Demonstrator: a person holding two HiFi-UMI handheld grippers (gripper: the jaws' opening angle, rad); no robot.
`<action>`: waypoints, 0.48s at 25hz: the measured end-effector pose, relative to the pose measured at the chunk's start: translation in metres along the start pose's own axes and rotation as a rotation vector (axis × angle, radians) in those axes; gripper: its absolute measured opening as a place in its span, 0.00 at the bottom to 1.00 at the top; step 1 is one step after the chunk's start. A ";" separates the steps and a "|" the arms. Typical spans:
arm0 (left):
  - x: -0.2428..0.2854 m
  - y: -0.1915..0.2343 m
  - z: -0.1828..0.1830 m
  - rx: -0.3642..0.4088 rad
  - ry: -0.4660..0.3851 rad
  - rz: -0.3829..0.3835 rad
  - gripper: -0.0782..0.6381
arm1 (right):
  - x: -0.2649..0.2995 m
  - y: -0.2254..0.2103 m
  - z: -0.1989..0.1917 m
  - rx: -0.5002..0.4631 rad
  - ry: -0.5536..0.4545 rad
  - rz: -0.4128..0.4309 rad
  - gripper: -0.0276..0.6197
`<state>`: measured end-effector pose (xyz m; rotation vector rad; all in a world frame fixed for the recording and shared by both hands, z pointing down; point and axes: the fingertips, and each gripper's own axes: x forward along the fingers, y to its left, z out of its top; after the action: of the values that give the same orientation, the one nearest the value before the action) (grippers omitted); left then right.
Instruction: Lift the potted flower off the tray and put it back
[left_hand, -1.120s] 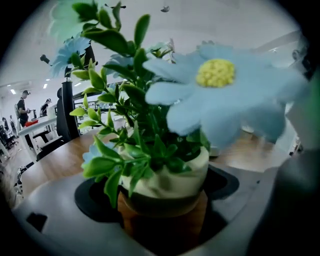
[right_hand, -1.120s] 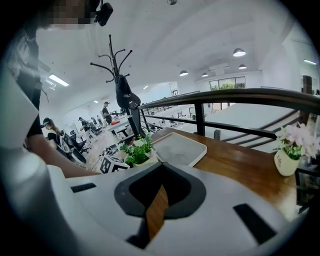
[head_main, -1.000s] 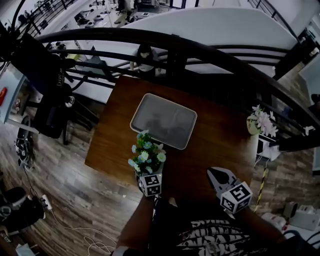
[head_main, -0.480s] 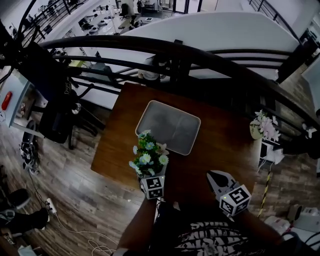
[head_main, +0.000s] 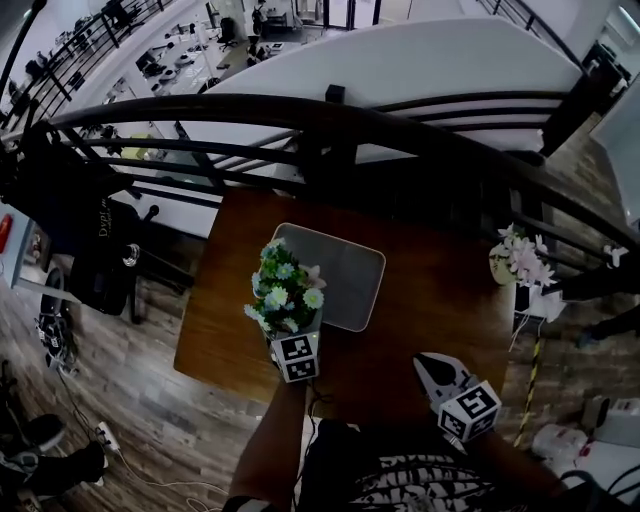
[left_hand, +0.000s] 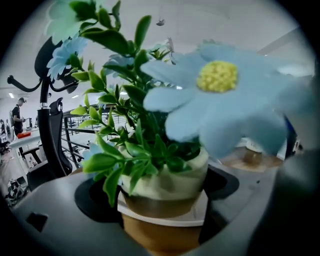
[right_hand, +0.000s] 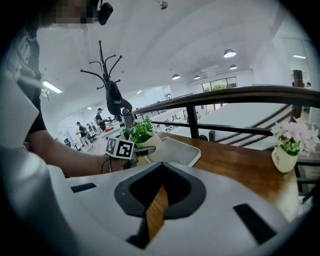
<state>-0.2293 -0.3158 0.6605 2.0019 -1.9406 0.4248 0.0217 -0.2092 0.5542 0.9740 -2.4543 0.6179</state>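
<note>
The potted flower (head_main: 283, 292), green leaves with pale blue and white blooms in a tan pot (left_hand: 162, 197), is held in my left gripper (head_main: 293, 335), which is shut on the pot. In the head view the flower overlaps the left edge of the grey tray (head_main: 350, 280); whether the pot touches it is hidden. The right gripper view shows the flower (right_hand: 140, 132) beside the tray (right_hand: 177, 150). My right gripper (head_main: 432, 368) hovers over the table's front right, shut and holding nothing, its jaws (right_hand: 160, 167) pointing toward the tray.
The wooden table (head_main: 440, 310) stands against a dark curved railing (head_main: 330, 115). A second pot with pink flowers (head_main: 515, 255) sits at the table's far right edge. A black office chair (head_main: 95, 260) stands on the floor to the left.
My left gripper has carried the potted flower away from the table's front edge to the tray's left side. The right gripper has stayed near the front right.
</note>
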 end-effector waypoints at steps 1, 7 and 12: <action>0.008 -0.001 0.002 0.005 0.001 -0.003 0.78 | -0.001 -0.004 -0.001 0.010 0.004 -0.009 0.03; 0.054 -0.008 -0.002 0.015 0.022 -0.026 0.78 | -0.013 -0.025 0.000 0.055 -0.010 -0.057 0.03; 0.083 -0.005 -0.009 0.011 0.044 -0.023 0.78 | -0.026 -0.043 -0.013 0.075 0.003 -0.103 0.03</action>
<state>-0.2214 -0.3866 0.7040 2.0025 -1.8912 0.4713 0.0725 -0.2164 0.5608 1.1200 -2.3765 0.6798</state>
